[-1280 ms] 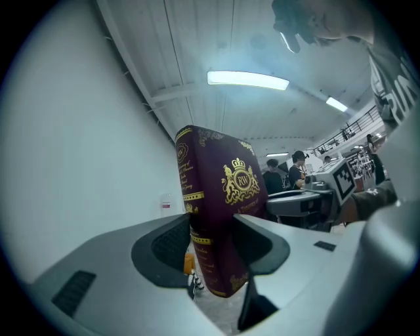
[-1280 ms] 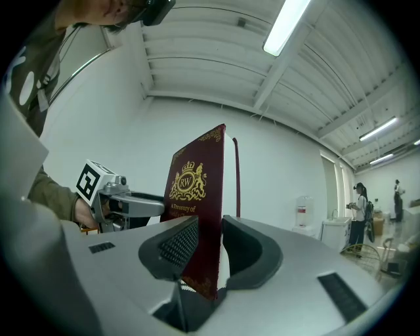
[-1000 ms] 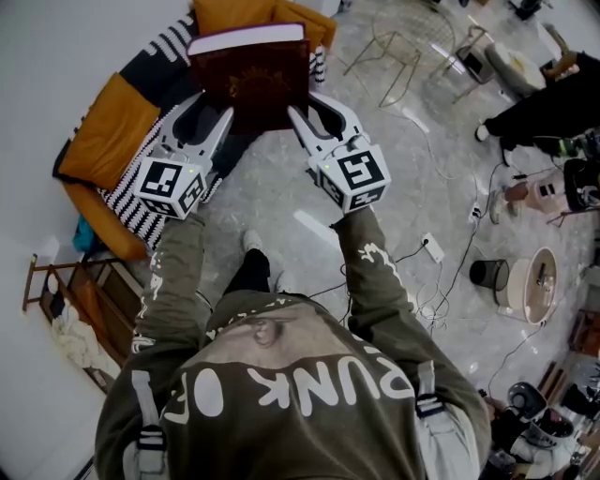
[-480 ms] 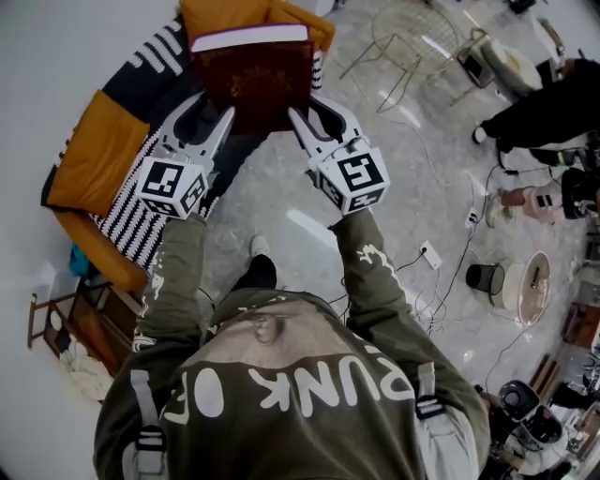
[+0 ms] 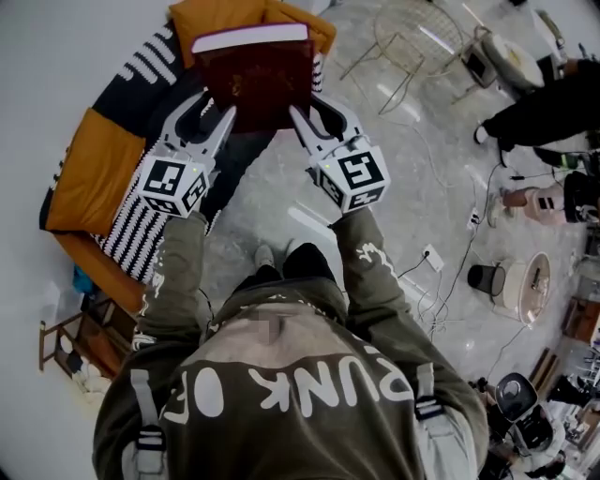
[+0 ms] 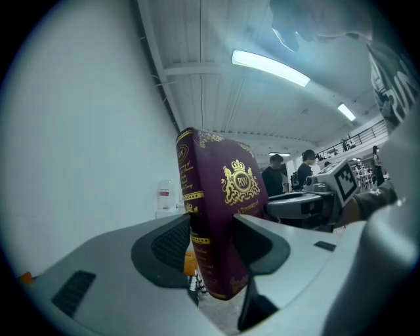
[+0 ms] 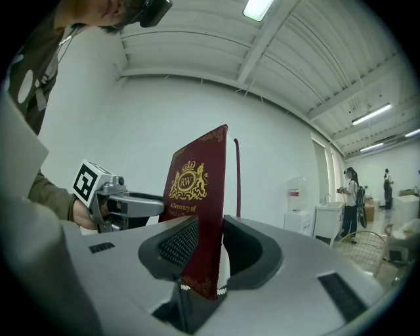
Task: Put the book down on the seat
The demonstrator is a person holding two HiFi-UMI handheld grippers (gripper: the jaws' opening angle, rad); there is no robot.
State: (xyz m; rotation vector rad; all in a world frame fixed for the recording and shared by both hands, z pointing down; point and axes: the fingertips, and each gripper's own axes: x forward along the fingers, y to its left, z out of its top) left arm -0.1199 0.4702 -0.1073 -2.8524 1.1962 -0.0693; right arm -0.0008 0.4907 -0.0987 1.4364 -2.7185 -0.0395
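Head view: I hold the book (image 5: 253, 80), a dark red hardback, by its near edge between the left gripper (image 5: 208, 112) and the right gripper (image 5: 311, 111). The cover faces the camera and the white page block (image 5: 248, 37) runs along the far edge. The book lies over the seat (image 5: 94, 159), a low couch with orange cushions and a black-and-white striped cover (image 5: 141, 234). Its far edge is in front of the orange cushion (image 5: 234, 14) at the seat's far end. From this view I cannot tell whether the book touches the seat. My sleeves and the grey stone floor (image 5: 272, 187) fill the lower part. A wire chair (image 5: 398, 47) stands well apart on the right.

Left gripper view: the jaws are closed on the book (image 6: 220, 216) near its spine corner, one pad on each cover. The gold crest (image 6: 239, 180) shows above them. I see the right gripper (image 6: 315, 200) beyond the book.

Right gripper view: the jaws are clamped on the book (image 7: 197, 197) at its other near corner, with the ribbed pad (image 7: 178, 243) pressed to the crested cover. The left gripper (image 7: 125, 203) shows to the left and a water dispenser (image 7: 296, 190) stands at the far wall.
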